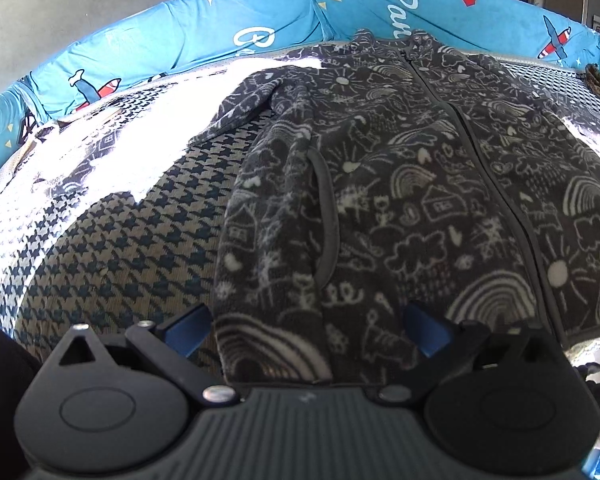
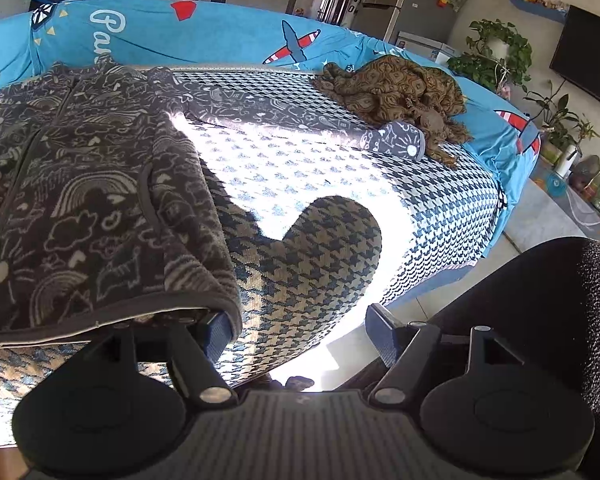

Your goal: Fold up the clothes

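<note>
1. The bed (image 2: 440,200), in a houndstooth cover, fills the scene, with a blue cushion (image 1: 148,44) along its far edge at 12 o'clock.
2. The grey doodle-print fleece jacket (image 1: 400,184) lies flat on the bed, zip up.
3. A brown crumpled cloth (image 2: 396,88) sits at 1 o'clock beside one sleeve.
4. The left tool (image 1: 306,330) stands wide, straddling the jacket hem.
5. The right tool (image 2: 300,332) is wide too, its left finger under the hem corner.

jacket (image 1: 400,184) hem hidden behind left gripper (image 1: 306,332); right side cut off by frame edge.
</note>
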